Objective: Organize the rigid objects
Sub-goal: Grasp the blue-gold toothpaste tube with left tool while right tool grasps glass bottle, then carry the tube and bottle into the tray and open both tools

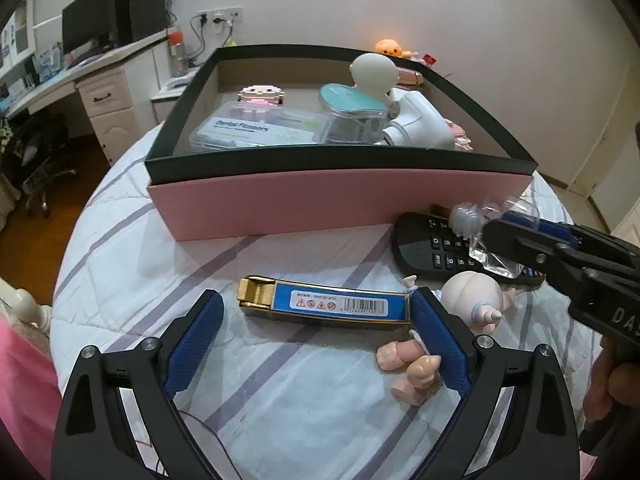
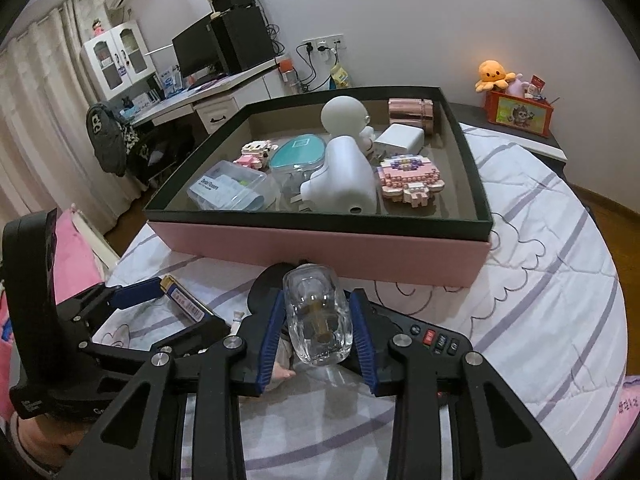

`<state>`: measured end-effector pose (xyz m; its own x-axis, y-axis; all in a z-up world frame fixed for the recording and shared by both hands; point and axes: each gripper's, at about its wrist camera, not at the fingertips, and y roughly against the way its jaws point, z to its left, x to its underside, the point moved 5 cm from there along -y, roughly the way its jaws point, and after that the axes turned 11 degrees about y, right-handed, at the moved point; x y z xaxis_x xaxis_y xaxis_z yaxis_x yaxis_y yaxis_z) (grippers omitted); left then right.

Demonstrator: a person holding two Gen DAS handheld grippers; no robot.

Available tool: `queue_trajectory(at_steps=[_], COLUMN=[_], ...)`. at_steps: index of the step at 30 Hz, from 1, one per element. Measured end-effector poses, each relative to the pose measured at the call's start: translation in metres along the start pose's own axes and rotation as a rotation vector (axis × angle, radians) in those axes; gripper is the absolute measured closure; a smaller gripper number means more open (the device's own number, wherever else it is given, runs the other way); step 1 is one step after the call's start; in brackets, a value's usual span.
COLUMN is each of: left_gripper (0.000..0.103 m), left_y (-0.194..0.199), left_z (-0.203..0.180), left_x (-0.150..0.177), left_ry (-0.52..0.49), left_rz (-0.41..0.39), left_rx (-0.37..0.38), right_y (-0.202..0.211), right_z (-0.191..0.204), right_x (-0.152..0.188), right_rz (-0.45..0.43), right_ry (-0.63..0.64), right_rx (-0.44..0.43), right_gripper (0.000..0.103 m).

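Note:
A pink box (image 1: 320,200) with a dark rim stands on the quilted bed and holds several items; it also shows in the right wrist view (image 2: 360,248). My left gripper (image 1: 316,312) is open around a blue and gold lighter (image 1: 324,304), without gripping it. A doll figure (image 1: 472,300) lies by its right finger. My right gripper (image 2: 318,320) is shut on a clear glass bottle (image 2: 318,320) above a black remote (image 2: 436,340). The right gripper (image 1: 496,236) with the bottle (image 1: 496,216) also shows in the left wrist view, over the remote (image 1: 432,248).
In the box are a floss case (image 2: 228,190), a teal case (image 2: 296,152), a white device (image 2: 344,176), a white round figure (image 2: 344,114), a charger (image 2: 400,140), pink block models (image 2: 408,180) and a pink tin (image 2: 412,114). A desk (image 2: 200,96) stands left.

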<state>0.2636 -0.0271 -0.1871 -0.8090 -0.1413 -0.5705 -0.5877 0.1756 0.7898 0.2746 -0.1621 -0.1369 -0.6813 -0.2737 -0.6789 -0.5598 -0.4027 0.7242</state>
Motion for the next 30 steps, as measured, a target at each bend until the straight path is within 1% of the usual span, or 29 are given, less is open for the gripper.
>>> queue_trajectory(at_steps=[2,5,8,12,13,18,30], left_gripper=[0.018,0.019,0.019,0.019,0.019,0.019,0.019], left_y=[0.001,0.003,0.005,0.01,0.013,0.03,0.064], left_z=[-0.003,-0.003,0.001,0.002,0.002,0.001,0.003], left_x=[0.001,0.004,0.005,0.006,0.005,0.0,-0.025], left_ry=[-0.014,-0.018,0.004,0.014,0.018,0.021,0.022], left_rz=[0.003,-0.006,-0.003,-0.014,-0.021,-0.064,-0.151], left_rx=[0.021,0.021,0.041,0.042,0.046,0.046,0.057], right_y=[-0.006,-0.011,-0.008,0.004,0.008,0.02,0.042], right_z=[0.004,0.009,0.009,0.003,0.0,-0.005,0.001], right_x=[0.0,0.004,0.008,0.009,0.008,0.006,-0.011], right_rz=[0.024,0.042,0.035,0.01,0.001,-0.023,-0.083], right_ry=[0.025,0.038,0.039,0.01,-0.005,-0.024,-0.002], right_rx=[0.01,0.016,0.03,0.022,0.012,0.024,0.037], right_gripper=[0.068,0.069,0.07,0.07,0.07,0.07,0.07])
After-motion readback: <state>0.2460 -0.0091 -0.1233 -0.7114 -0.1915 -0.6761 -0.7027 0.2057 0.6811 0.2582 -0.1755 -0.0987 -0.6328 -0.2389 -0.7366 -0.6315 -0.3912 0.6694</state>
